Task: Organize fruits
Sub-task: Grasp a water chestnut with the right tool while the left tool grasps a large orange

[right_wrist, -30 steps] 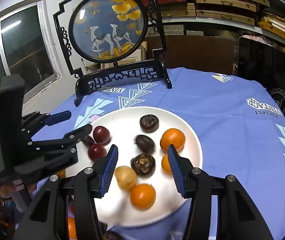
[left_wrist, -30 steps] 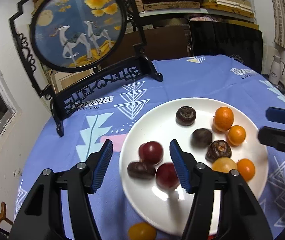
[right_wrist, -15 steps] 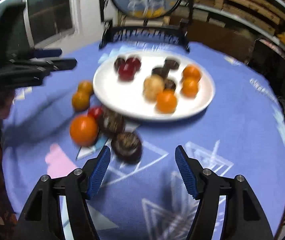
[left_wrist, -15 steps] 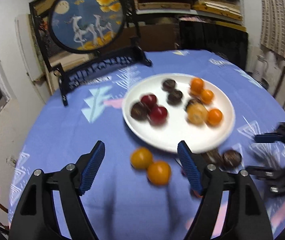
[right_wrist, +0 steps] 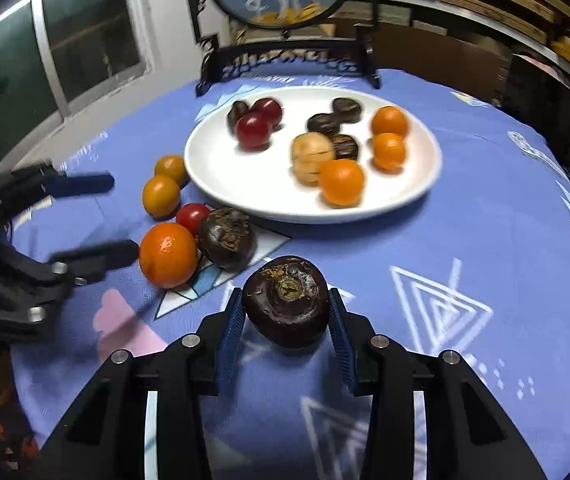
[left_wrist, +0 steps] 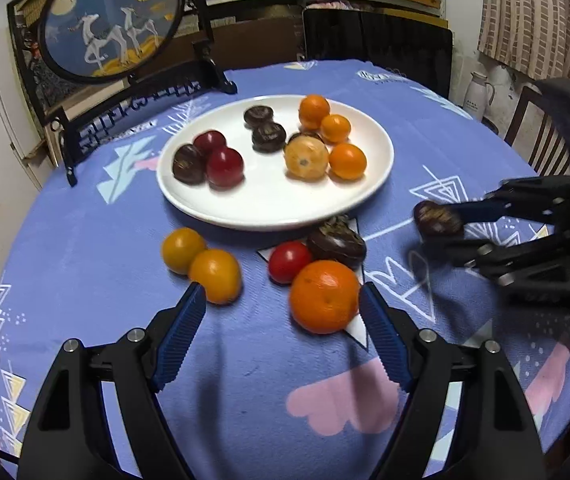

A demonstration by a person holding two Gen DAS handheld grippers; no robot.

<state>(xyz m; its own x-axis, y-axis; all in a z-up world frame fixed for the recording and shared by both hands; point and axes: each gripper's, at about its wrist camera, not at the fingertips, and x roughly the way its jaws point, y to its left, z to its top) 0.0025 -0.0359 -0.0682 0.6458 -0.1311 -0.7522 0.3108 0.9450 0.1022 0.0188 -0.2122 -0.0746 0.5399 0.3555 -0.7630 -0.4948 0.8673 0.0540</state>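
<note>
The right gripper point(right_wrist: 285, 312) is closing on a hard, round water chestnut point(right_wrist: 285, 300), squeezing its sides. The left gripper point(left_wrist: 283, 316) is opening wide near a smooth, firm orange point(left_wrist: 323, 297).

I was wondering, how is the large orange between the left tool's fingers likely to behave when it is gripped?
The large orange looks round and smooth, so it would probably roll if nudged off-centre. It nearly fills the left tool, whose jaws are opening, so alignment likely matters. Its skin appears firm, probably tolerating moderate squeeze.
</note>
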